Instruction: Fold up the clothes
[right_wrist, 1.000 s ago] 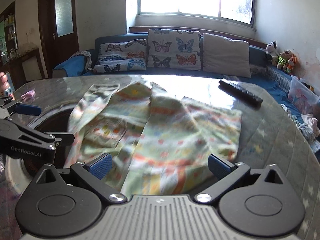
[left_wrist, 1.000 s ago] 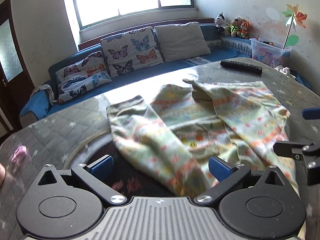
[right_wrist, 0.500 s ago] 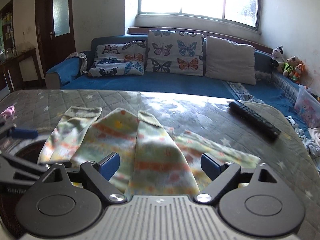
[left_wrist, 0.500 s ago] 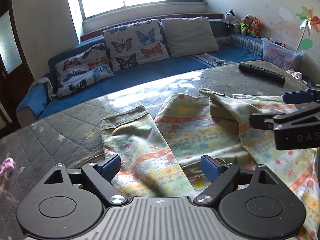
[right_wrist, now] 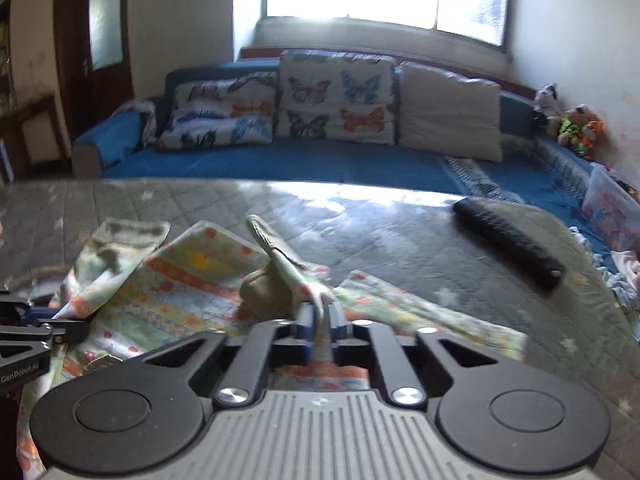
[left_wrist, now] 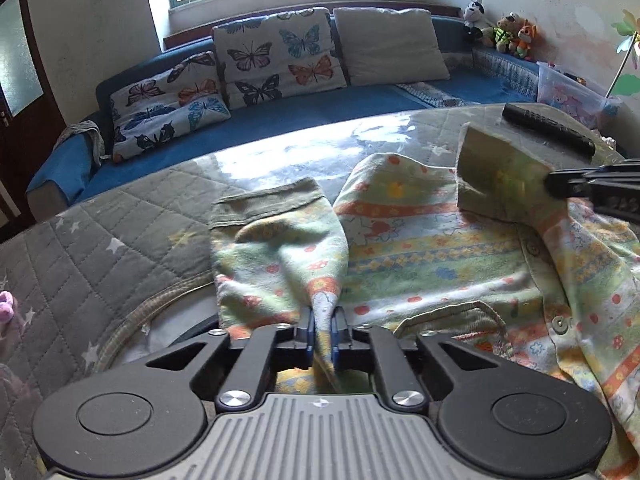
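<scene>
A pale green child's shirt (left_wrist: 432, 248) with orange and yellow bands lies spread on the quilted grey table (left_wrist: 120, 240). My left gripper (left_wrist: 322, 334) is shut on the shirt's left sleeve (left_wrist: 280, 256), whose cuff lies flat ahead. My right gripper (right_wrist: 319, 322) is shut on the right sleeve (right_wrist: 288, 264) and lifts it, so the cuff stands raised above the shirt body (right_wrist: 188, 288). The right gripper's tip shows at the right edge of the left wrist view (left_wrist: 592, 188), with the raised cuff (left_wrist: 496, 172) beside it.
A black remote (right_wrist: 508, 240) lies on the table to the right of the shirt. A blue sofa (left_wrist: 320, 108) with butterfly cushions runs behind the table. Soft toys (left_wrist: 500, 28) and a plastic box (left_wrist: 568, 92) sit at the far right. A pink object (left_wrist: 6, 304) is at the table's left edge.
Both grippers were open above the shirt. Each has moved down and forward and shut on a sleeve. The right sleeve is now lifted off the shirt.
</scene>
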`<state>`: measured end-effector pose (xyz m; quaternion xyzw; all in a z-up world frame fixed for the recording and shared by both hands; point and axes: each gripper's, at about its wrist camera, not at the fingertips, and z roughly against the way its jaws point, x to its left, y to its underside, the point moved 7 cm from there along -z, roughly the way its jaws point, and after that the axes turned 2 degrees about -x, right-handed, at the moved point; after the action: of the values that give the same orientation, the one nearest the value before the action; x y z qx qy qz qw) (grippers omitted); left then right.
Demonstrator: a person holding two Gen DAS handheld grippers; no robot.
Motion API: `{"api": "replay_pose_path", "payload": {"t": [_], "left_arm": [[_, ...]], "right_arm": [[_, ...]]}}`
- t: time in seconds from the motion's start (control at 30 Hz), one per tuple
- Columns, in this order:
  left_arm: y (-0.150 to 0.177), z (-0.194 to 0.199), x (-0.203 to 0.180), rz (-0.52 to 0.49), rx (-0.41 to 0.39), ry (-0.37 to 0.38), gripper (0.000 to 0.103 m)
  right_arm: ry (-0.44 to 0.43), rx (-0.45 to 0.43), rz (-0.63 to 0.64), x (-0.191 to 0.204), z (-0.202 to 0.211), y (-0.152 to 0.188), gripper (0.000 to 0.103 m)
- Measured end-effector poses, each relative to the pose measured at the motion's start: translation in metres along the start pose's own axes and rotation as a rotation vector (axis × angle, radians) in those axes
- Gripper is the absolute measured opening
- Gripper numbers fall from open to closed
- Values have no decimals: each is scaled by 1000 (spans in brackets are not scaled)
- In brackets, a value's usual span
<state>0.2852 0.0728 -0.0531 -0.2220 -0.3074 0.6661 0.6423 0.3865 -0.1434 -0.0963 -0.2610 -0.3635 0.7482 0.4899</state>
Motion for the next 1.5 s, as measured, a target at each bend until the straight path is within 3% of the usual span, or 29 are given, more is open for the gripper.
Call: {"api": "replay_pose_path", "payload": {"t": [0.23, 0.4, 0.6, 0.67, 0.8, 0.87, 0.9, 0.97, 1.03, 1.1, 1.13, 1.17, 1.27, 1.5], "left_arm": [[9, 37, 26, 65, -49, -33, 5], [26, 70, 47, 116, -77, -60, 4], [60, 112, 63, 187, -89, -65, 4], [69, 122, 64, 201, -91, -63, 4], [83, 132, 65, 210, -76, -76, 4], [88, 136, 66, 223, -70, -76, 4], [89, 138, 67, 228, -68, -75, 4], [92, 143, 67, 229, -71, -79, 4], [96, 147, 68, 227, -72, -87, 4], [100, 152, 70, 233, -67, -94, 4], [102, 155, 73, 238, -66, -99, 4], [105, 158, 76, 242, -67, -107, 4], [114, 167, 84, 254, -67, -129, 4], [139, 192, 105, 281, -71, -172, 4]], "right_arm": [[77, -78, -68, -51, 66, 6, 2], [77, -61, -79, -63, 90, 19, 3], [-22, -38, -27, -24, 68, 20, 16], [-61, -32, -8, -6, 53, 15, 37], [-133, -7, 43, 37, 22, 12, 43], [-151, -2, 72, 57, 8, 9, 55], [-157, 0, 86, 66, 1, 8, 55], [-150, 4, 117, 81, -12, 7, 53], [-89, 5, 164, 90, -22, 8, 50], [-53, 10, 185, 92, -26, 10, 29], [-62, 12, 167, 89, -23, 11, 11], [-71, 14, 149, 86, -20, 12, 6], [-79, -5, 110, 73, -2, 12, 2], [-9, -82, 35, 14, 74, 16, 1]]}}
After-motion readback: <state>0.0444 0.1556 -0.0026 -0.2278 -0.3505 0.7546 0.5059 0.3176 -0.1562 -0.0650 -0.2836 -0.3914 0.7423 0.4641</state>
